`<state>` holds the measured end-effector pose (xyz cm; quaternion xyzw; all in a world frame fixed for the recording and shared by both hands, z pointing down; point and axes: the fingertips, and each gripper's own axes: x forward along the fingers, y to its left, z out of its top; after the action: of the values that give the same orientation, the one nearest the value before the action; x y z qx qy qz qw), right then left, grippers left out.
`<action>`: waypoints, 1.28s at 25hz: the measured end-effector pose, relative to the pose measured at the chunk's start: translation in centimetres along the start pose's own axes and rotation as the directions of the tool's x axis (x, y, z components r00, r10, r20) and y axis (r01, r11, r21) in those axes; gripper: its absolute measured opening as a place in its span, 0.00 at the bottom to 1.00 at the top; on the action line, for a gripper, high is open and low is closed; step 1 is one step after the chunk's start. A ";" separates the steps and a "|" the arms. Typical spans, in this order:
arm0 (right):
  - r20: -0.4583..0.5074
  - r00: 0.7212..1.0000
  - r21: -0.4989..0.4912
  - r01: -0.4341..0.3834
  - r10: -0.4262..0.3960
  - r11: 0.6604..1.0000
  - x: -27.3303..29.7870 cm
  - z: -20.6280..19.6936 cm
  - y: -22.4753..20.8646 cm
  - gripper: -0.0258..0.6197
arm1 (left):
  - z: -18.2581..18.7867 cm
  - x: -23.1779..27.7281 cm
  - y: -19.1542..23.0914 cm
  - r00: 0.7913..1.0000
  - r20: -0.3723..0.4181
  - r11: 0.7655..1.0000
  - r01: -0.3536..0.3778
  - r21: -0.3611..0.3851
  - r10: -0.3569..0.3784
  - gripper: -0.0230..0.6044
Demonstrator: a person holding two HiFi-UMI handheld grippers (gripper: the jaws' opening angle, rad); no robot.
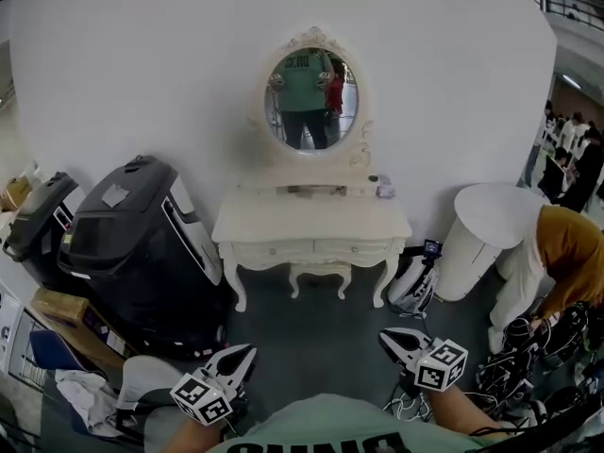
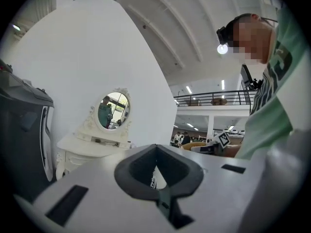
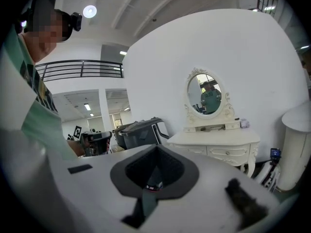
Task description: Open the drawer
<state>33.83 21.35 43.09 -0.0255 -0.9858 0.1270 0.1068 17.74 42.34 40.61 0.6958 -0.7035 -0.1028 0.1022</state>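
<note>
In the head view, the white dressing table [image 1: 311,223] stands against the wall at the centre of the frame, with its oval mirror [image 1: 311,99] above it. The drawers [image 1: 311,249] sit side by side in the table's front, just under the top, and both are flush and closed. My left tongs [image 1: 243,355] show at the lower left and my right tongs [image 1: 389,338] at the lower right. Both point toward the table and are well apart from it. Each pair comes to a single point, with its jaws together and nothing between them. A big black bin [image 1: 142,243] fills the left side just beside the table. A white round pedestal [image 1: 486,225] stands at the right, and a person in a mustard top [image 1: 566,248] bends over at the right edge.

In the left gripper view, my left jaws meet at their tips in the lower middle of the frame and hold nothing. The dressing table is small at centre left, with the black bin at the left edge. The marker cube of my right tongs shows at centre right, next to my green shirt [image 2: 277,106].

In the right gripper view, my right jaws are pressed together in the lower middle and are empty. The dressing table is at centre right, past the jaw tips. Its drawer fronts face me, shut, with small knobs showing. The pedestal is at the right edge, and the black bin sits left of the table.
</note>
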 end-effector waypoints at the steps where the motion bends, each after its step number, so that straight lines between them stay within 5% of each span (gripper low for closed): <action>1: -0.002 1.000 -0.003 0.005 -0.005 1.000 1.1 0.4 0.5 0.05 | 0.3 -0.4 1.1 1.000 0.000 1.000 0.008 -0.005 -0.008 0.05; 9: -0.063 0.998 -0.012 0.031 -0.032 0.999 6.6 0.7 1.8 0.05 | 0.5 -1.8 7.3 1.000 0.001 0.998 0.017 -0.068 -0.017 0.05; 16: -0.074 0.997 -0.015 -0.033 0.031 0.999 10.7 1.3 -0.7 0.05 | 0.3 -0.5 9.8 0.999 -0.002 0.997 -0.039 -0.062 0.039 0.05; 24: -0.060 0.980 -0.016 -0.189 0.188 0.982 14.1 4.0 -8.3 0.05 | 2.2 4.7 10.1 0.978 0.039 0.978 -0.202 -0.042 0.204 0.05; 32: -0.037 0.962 0.002 -0.272 0.272 0.962 13.1 6.8 -18.3 0.05 | 3.4 14.6 7.5 0.961 0.085 0.962 -0.257 -0.090 0.264 0.05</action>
<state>19.11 2.99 44.03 -0.1632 -0.9710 0.1384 0.1064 9.38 27.88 39.51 0.5869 -0.7885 -0.1493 0.1077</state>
